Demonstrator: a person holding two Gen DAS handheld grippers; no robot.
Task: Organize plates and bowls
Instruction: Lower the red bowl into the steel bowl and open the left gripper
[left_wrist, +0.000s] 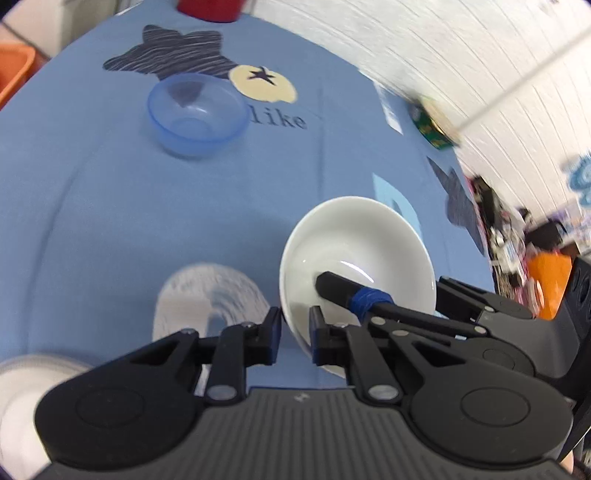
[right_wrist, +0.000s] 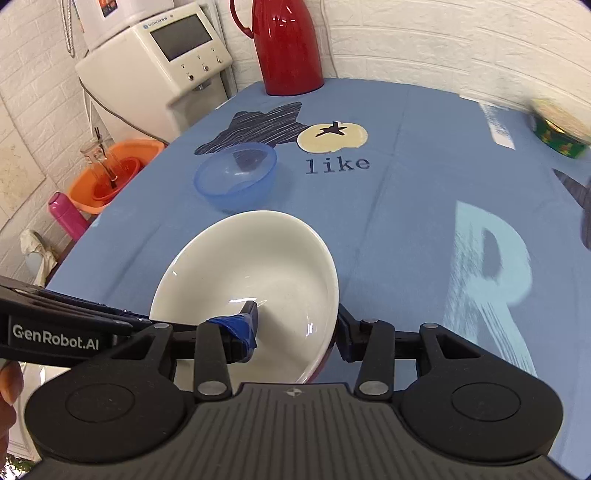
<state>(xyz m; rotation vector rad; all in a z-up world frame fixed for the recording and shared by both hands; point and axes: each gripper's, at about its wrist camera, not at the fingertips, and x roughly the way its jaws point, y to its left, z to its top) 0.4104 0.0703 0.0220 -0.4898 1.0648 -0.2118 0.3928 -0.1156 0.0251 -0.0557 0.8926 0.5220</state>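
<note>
Two empty bowls: white bowl (right_wrist: 255, 273), blue bowl (right_wrist: 236, 177).

I see a white ceramic bowl (right_wrist: 255, 273) low and centre in the right wrist view, shallow, glossy, empty, tilted off level. In the left wrist view it sits right of centre (left_wrist: 354, 251). A translucent blue plastic bowl (right_wrist: 236, 177) stands upright and empty on the blue cloth, above the white bowl in the frame; in the left wrist view it lies upper left (left_wrist: 197, 112).
</note>
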